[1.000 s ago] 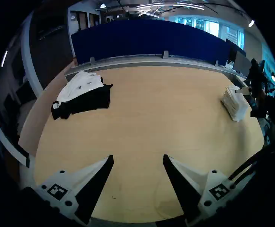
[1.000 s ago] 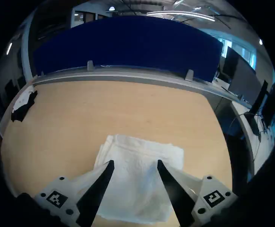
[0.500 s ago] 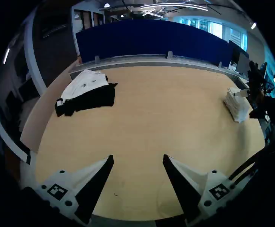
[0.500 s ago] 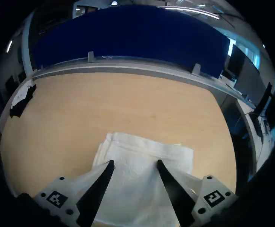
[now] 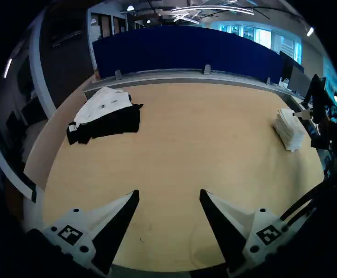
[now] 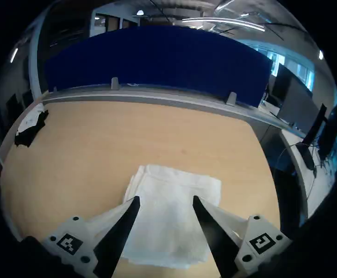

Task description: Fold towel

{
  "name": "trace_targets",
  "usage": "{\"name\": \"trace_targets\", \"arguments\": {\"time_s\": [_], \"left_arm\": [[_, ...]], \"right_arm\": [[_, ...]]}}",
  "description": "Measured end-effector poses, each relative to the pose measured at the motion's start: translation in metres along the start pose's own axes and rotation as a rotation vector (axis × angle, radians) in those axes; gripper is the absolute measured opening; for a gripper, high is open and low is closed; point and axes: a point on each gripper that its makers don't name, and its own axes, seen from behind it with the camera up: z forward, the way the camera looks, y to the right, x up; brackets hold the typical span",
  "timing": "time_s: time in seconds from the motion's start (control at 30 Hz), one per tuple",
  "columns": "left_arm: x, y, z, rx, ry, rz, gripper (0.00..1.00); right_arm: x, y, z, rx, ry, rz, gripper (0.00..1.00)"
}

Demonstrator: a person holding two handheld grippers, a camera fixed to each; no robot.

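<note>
I am holding my right gripper (image 6: 165, 198) over the white towel (image 6: 171, 183), fingers spread wide, grasping nothing. The towel is lying folded flat near the right edge of the desk (image 6: 99, 139), so I think the folding is about done. My left gripper (image 5: 168, 192) is hanging over bare desk, fingers apart too, out of the way. Its view is showing the towel's stacked layers from the side; the right gripper view is showing its top.
</note>
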Motion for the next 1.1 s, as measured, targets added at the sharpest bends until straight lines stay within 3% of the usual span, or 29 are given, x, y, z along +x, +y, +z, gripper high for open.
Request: {"name": "trace_targets", "arguments": {"time_s": [0.6, 0.9, 1.1], "left_arm": [[0.035, 0.003, 0.010, -0.061, 0.086, -0.040, 0.97], [0.055, 0.004, 0.014, -0.084, 0.143, -0.040, 0.97], [0.080, 0.004, 0.011, -0.106, 0.231, -0.051, 0.97]], "right_arm": [[0.013, -0.061, -0.097, -0.013, 0.217, 0.119, 0.88], [0.036, -0.087, -0.140, -0.035, 0.357, 0.106, 0.88], [0.053, -0.098, -0.162, -0.043, 0.460, 0.111, 0.89]]}}
